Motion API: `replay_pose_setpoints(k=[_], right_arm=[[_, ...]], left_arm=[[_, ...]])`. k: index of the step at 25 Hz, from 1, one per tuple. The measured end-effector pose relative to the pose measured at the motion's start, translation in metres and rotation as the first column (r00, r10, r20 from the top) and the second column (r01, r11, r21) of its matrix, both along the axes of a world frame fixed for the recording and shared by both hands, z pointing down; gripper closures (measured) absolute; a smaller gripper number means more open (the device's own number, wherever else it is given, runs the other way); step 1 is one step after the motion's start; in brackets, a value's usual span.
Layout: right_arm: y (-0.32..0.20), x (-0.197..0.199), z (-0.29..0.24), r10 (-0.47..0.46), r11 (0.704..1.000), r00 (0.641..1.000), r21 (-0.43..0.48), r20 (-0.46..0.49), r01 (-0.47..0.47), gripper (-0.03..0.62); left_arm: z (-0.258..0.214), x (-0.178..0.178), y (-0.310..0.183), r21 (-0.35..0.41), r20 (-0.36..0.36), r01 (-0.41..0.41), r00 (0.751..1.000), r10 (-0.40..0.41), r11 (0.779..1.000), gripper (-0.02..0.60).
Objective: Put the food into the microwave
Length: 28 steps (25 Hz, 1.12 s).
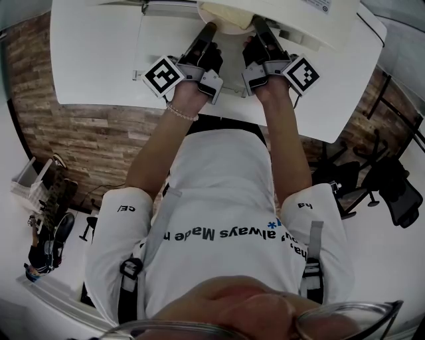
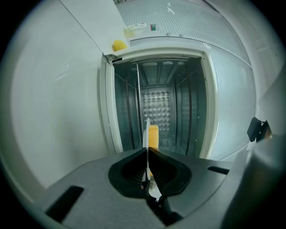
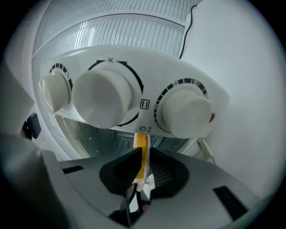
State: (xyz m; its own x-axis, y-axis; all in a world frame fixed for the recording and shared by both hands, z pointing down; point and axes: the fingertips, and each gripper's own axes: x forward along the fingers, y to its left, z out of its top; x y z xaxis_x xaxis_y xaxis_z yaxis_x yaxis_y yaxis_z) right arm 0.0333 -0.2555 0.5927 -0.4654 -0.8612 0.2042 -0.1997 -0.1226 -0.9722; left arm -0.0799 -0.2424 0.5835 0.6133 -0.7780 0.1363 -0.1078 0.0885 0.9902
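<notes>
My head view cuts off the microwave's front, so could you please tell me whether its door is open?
Observer: Yes, the left gripper view shows the door swung out to the left.
Operator: Thank you. Are both grippers really gripping the plate?
Observer: The fingers of the left gripper are shut on the thin rim of the plate.
Operator: And the right?
Observer: The right gripper is shut on the rim too, just below the control knobs.

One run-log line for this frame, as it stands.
left gripper: shut on plate | right gripper: shut on plate | microwave: open | plate: held at cavity mouth
</notes>
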Motion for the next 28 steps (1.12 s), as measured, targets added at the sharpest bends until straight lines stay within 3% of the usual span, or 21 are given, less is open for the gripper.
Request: replay_pose_setpoints(k=[15, 28], right_arm=[[0.017, -0.013, -0.006, -0.031, 1.000, 1.000, 0.003, 0.003, 0.031, 0.566], [0.005, -0.016, -0.002, -0.057, 0.998, 0.998, 0.003, 0.000, 0.057, 0.566]], left_arm=[[-0.004, -0.005, -0.021, 0.021, -0.005, 0.091, 0.996, -0.091, 0.996, 0.563], [-0.002, 0.011, -0.042, 0.018, -0.002, 0.078, 0.997, -0.078, 0.997, 0.563]])
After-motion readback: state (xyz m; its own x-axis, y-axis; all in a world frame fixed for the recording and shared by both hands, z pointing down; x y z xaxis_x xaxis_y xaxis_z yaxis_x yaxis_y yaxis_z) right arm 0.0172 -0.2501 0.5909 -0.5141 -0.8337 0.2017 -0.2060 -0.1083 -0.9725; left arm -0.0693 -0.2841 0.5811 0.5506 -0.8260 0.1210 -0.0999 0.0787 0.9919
